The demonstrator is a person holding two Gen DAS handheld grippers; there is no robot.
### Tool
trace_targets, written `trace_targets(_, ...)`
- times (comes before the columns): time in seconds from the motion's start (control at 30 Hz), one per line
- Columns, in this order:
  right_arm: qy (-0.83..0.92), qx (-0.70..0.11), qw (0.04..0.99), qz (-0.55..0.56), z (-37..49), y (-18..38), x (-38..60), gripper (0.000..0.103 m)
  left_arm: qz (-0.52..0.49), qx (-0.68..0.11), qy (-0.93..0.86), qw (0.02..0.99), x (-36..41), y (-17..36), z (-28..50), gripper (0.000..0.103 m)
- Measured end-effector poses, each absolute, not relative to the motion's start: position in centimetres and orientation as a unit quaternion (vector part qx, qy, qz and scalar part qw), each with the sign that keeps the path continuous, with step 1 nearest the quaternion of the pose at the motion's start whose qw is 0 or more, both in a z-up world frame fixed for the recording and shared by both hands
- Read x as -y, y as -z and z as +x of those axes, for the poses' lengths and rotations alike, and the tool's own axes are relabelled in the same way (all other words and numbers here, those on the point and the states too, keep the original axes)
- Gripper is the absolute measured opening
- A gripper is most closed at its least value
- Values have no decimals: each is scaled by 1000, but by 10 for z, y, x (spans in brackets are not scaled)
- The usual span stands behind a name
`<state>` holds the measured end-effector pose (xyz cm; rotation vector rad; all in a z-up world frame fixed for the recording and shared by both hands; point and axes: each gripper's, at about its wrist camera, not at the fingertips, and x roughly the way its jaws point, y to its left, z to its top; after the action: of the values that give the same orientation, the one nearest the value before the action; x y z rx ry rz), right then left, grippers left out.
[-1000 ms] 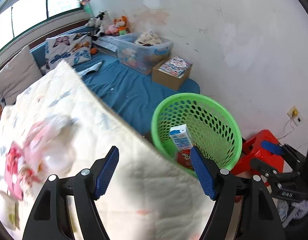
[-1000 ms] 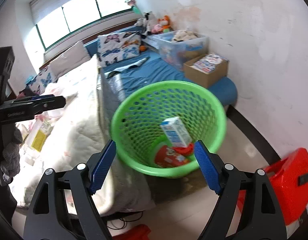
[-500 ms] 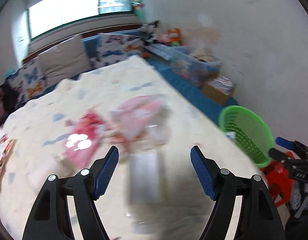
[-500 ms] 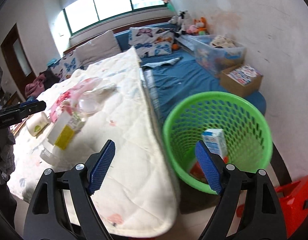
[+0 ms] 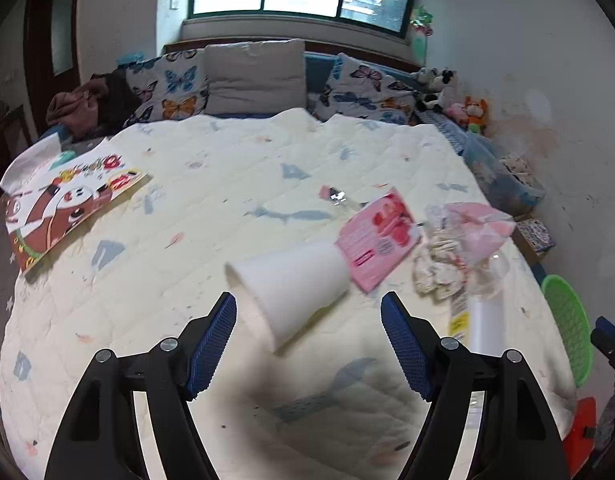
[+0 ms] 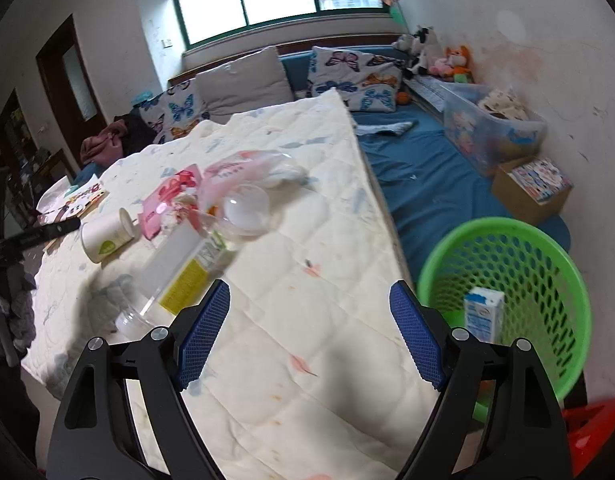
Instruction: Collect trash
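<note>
Trash lies on the cream quilt (image 5: 227,184): a white paper cup (image 5: 295,280) on its side, a pink packet (image 5: 377,236), a crumpled plastic bag (image 5: 467,232) and a clear bottle (image 5: 481,320). My left gripper (image 5: 309,344) is open and empty, just short of the cup. My right gripper (image 6: 309,332) is open and empty over the quilt, with the bottle (image 6: 183,268) to its left. The green basket (image 6: 547,252) stands right of the bed and holds a milk carton (image 6: 481,312). The cup (image 6: 105,236) also shows in the right wrist view.
A picture book (image 5: 63,204) lies at the quilt's left edge. Pillows (image 5: 255,76) line the headboard. A plastic storage box (image 6: 491,128) and a cardboard box (image 6: 531,184) sit on the blue mat by the wall. A red stool (image 6: 595,436) stands beside the basket.
Both grippers have swung left, away from the basket and over the bed. The left gripper now faces the paper cup. Both stay open and empty.
</note>
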<state>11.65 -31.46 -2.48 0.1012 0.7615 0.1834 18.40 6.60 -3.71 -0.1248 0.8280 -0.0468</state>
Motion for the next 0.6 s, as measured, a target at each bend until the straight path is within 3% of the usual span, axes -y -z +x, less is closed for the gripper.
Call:
trace_targets(0.47, -150, -406, 900, 56, 145, 31, 249, 82, -132, -438, 59, 887, -84, 83, 213, 72)
trace_targets(0.6, -164, -428, 886, 73, 157, 32, 230, 82, -130, -439, 73, 886, -80, 87, 218, 68)
